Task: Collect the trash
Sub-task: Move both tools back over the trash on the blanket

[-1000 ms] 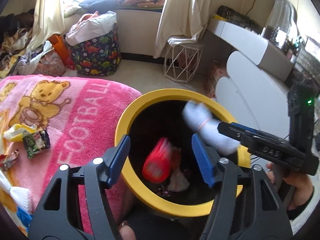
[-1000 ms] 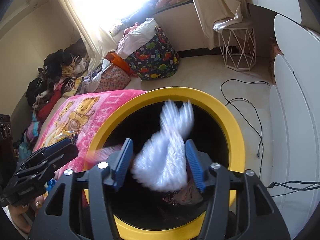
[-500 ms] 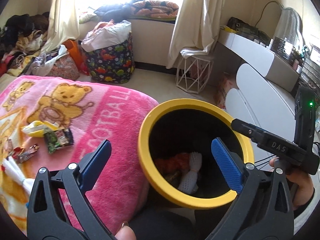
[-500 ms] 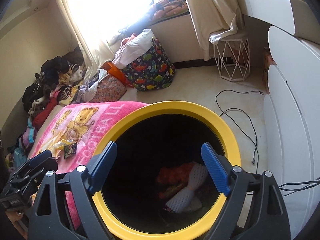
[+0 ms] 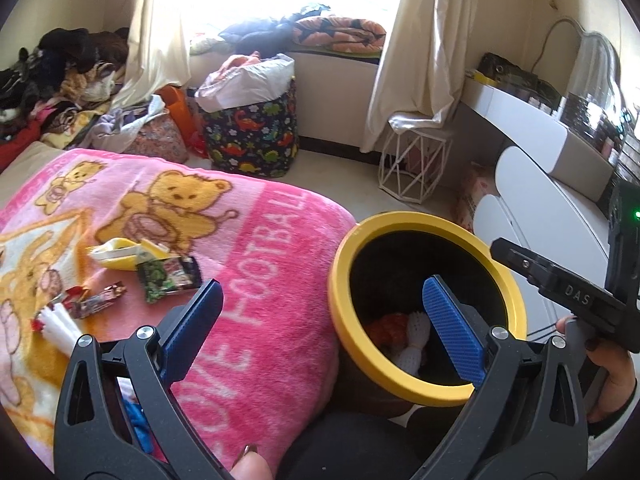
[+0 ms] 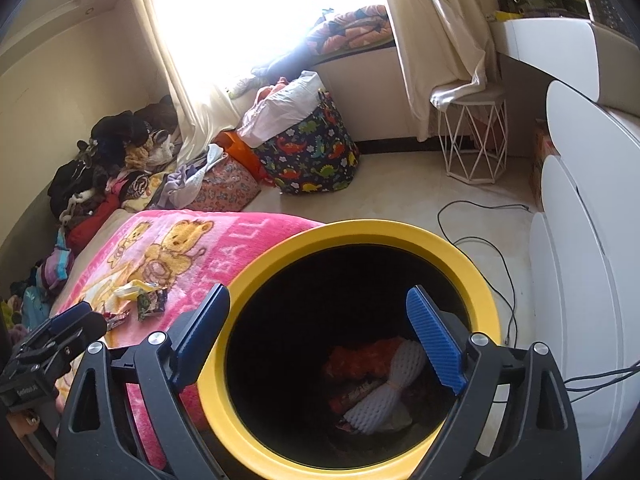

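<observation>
A black bin with a yellow rim [image 5: 416,222] [image 6: 372,229] stands beside the bed. Inside it lie a white foam net [image 6: 390,386] [image 5: 412,346] and orange-red trash [image 6: 360,360]. My right gripper [image 6: 318,324] is open and empty above the bin's mouth; it also shows in the left wrist view [image 5: 560,286]. My left gripper [image 5: 320,312] is open and empty over the bin's left rim and the pink blanket [image 5: 256,280]. On the blanket lie a green wrapper [image 5: 168,276], a yellow wrapper [image 5: 120,254], a dark candy wrapper [image 5: 96,302] and a white foam net [image 5: 60,322].
A dinosaur-print laundry bag [image 5: 252,132] and a white wire stool [image 5: 412,168] stand on the floor by the window. White cabinets [image 6: 580,260] line the right side. A black cable [image 6: 480,236] lies on the floor. Clothes [image 6: 112,168] are piled at the left.
Both grippers opened and let the red trash and the white foam net fall into the bin. The left gripper then swung left toward the blanket; both pulled up and back.
</observation>
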`<state>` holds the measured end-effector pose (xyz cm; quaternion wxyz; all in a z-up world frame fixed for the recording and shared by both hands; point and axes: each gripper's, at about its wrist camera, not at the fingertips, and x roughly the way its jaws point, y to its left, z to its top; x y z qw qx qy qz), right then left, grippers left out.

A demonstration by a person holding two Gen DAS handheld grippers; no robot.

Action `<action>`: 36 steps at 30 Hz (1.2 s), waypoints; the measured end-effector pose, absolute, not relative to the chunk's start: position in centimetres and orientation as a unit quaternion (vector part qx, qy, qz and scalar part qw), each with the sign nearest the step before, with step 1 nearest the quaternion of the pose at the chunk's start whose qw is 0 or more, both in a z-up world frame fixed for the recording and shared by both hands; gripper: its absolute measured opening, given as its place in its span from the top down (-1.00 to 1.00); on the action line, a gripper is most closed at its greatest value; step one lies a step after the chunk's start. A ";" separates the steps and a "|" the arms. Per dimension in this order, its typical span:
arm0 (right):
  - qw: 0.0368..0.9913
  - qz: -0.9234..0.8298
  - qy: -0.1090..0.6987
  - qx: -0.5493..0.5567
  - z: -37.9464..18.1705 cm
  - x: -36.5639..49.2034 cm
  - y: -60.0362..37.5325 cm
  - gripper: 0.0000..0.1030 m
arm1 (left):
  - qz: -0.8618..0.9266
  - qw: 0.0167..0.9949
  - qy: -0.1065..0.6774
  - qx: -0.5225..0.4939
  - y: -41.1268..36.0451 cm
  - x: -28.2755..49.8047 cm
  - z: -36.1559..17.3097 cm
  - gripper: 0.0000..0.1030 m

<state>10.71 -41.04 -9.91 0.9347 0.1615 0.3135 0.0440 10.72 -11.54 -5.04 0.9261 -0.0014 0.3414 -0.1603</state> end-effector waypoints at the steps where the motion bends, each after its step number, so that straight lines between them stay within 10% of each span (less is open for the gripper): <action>1: 0.935 0.045 0.312 0.160 -9.8 10.7 -40.8 -0.71 | -0.157 0.927 0.341 -0.003 -11.3 10.7 -5.0 -0.78; 36: 0.943 0.111 0.297 0.105 -7.9 10.1 -32.5 -0.77 | -0.057 0.946 0.312 -0.069 -0.3 10.6 -3.3 -0.78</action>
